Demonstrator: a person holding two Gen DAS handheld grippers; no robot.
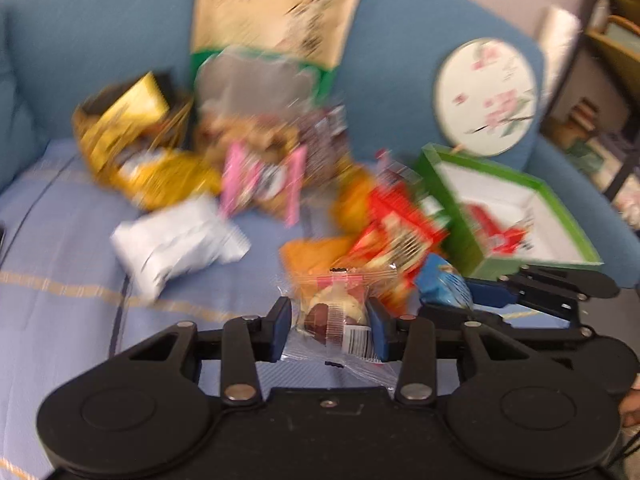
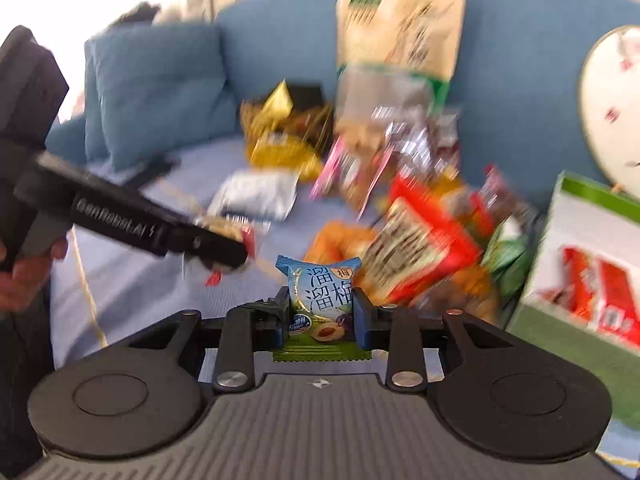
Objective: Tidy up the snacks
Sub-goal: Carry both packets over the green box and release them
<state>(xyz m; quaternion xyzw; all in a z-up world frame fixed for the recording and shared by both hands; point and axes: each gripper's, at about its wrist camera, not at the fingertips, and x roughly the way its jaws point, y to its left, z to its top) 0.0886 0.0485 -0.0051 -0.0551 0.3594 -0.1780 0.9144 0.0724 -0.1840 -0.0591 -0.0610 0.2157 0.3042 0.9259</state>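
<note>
My left gripper [image 1: 330, 322] is shut on a clear-wrapped candy [image 1: 338, 312] with a pink label, held just above the blue striped seat cover [image 1: 60, 240]. My right gripper [image 2: 321, 314] is shut on a small blue plum-snack packet [image 2: 322, 304]; the same packet [image 1: 442, 285] shows at the right of the left wrist view. A blurred pile of snacks lies ahead: a white pouch [image 1: 176, 242], yellow bags [image 1: 136, 152], a pink packet [image 1: 260, 182] and red packets [image 1: 400, 228]. The green-rimmed box [image 1: 516, 216] with red packets inside stands to the right. In the right wrist view the left gripper [image 2: 228, 246] crosses the frame, held by a hand [image 2: 24, 272].
A tall beige and green bag [image 1: 276, 12] leans on the blue sofa back [image 1: 400, 60]. A round floral fan [image 1: 486, 96] rests behind the box. A blue cushion [image 2: 156, 88] sits at the far left of the sofa. Shelving [image 1: 608, 80] stands off to the right.
</note>
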